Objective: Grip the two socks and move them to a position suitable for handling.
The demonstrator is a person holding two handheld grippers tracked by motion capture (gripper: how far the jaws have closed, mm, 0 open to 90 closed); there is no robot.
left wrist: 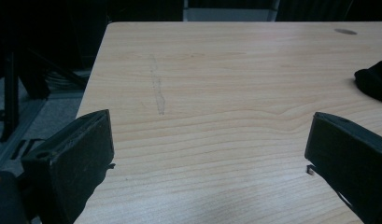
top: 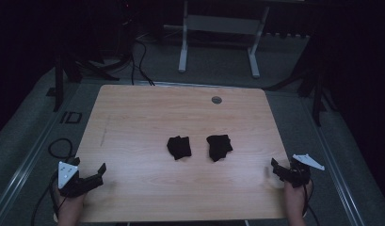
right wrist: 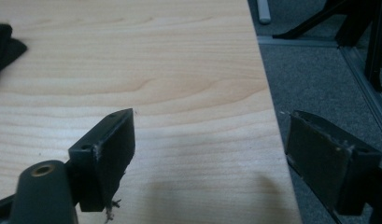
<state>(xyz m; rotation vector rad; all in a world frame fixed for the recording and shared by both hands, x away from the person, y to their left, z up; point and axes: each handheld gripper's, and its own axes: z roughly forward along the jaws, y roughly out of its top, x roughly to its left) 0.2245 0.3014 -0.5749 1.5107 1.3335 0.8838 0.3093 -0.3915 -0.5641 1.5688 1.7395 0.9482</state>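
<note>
So the wooden table was mostly bare, with two little bundles of black cloth sitting near the middle: the left bundle and the right bundle, close to each other but not touching. Nothing lay between them and either gripper, just open wood. There was a small grey round cap set into the tabletop near the far edge, and a faint grey scuff mark running along the left side of the wood. Behind the table stood a white frame on the grey floor, with dark cables trailing beside it.

The left gripper sat at the near left corner, jaws spread wide with nothing in them. The right gripper was at the near right edge, also gaping and empty. Both were well apart from the bundles.

From the left gripper view you could see that scuff mark way clearer, plus just a sliver of a black bundle at the right border. The right gripper view showed one jaw hanging past the table edge over the grey carpet, which the high view didn't really make obvious, and a corner of a black bundle at the top left.
</note>
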